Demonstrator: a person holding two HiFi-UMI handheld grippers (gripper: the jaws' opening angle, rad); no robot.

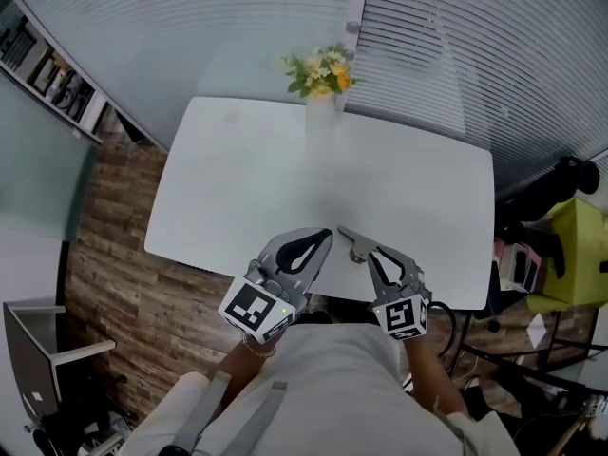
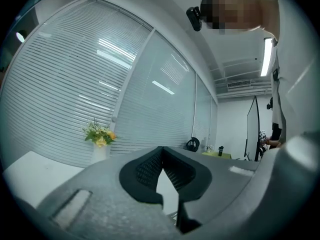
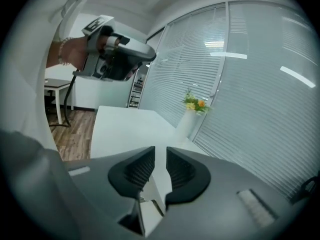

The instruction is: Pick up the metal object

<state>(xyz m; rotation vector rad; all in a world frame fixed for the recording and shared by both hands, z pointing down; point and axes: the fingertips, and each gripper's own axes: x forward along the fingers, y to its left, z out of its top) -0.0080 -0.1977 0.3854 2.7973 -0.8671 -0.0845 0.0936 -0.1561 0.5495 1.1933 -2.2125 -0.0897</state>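
A thin metal object (image 1: 351,242) lies on the white table (image 1: 247,179) near its front edge. My right gripper (image 1: 378,251) is just right of it and pointing down at it. Its jaws stand apart, the pads (image 3: 142,166) press on nothing, and a bit of the metal object (image 3: 149,206) shows low in the gap. My left gripper (image 1: 328,234) hovers just left of the object with its jaws closed tip to tip and nothing between them. In the right gripper view the left gripper (image 3: 117,59) shows raised in a hand.
A white vase of yellow flowers (image 1: 321,74) stands at the table's far edge, in front of blinds. A yellow-green seat (image 1: 570,255) and dark bags sit right of the table. Shelves (image 1: 52,79) line the left wall above the wood floor.
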